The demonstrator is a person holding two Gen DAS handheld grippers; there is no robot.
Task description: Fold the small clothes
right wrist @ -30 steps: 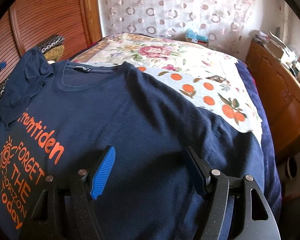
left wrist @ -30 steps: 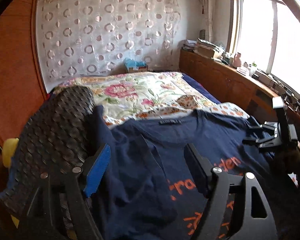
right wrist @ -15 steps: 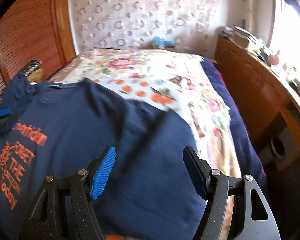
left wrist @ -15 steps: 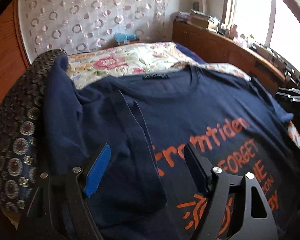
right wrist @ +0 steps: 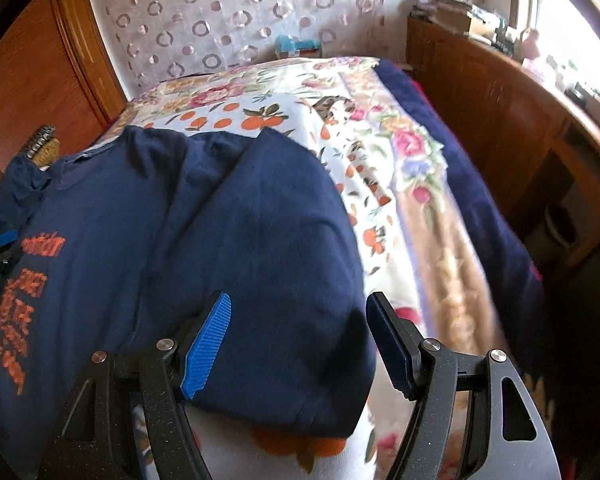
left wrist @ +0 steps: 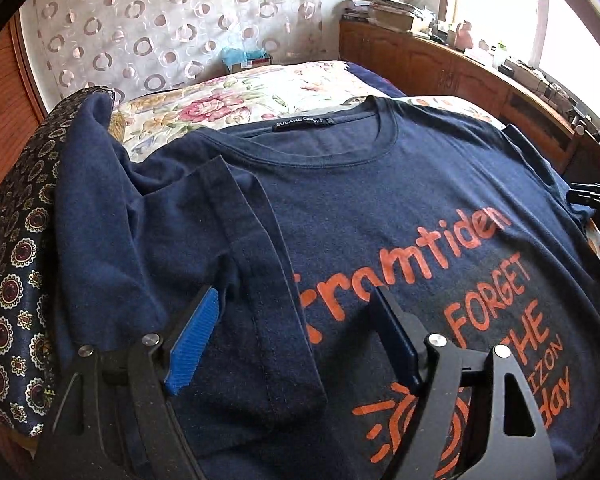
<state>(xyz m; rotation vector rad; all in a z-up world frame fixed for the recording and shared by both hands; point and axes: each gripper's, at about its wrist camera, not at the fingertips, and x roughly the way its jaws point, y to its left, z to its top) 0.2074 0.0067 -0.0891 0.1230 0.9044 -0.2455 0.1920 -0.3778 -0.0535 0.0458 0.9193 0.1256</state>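
Observation:
A navy T-shirt point(left wrist: 380, 184) with orange lettering lies face up on the bed. Its left sleeve point(left wrist: 236, 240) is folded in over the chest. My left gripper point(left wrist: 296, 300) hovers just above that sleeve's hem; its jaws are opening and the pads press on nothing. In the right wrist view the T-shirt point(right wrist: 240, 220) ends in its right sleeve point(right wrist: 300, 360), which lies on the quilt. My right gripper point(right wrist: 300, 304) hangs open over that sleeve, apart from the cloth. The right gripper point(left wrist: 592, 196) also shows at the left wrist view's right edge.
A floral quilt point(right wrist: 380, 152) covers the bed. A dark patterned pillow point(left wrist: 16, 264) lies along the shirt's left side. A wooden cabinet point(right wrist: 500, 120) runs along the bed's right side under a window. A blue box point(left wrist: 244, 58) sits at the bed's far end.
My left gripper has sunk and tipped down over the folded left sleeve. My right gripper has slid right, from the shirt's middle to its right sleeve edge, and rolled.

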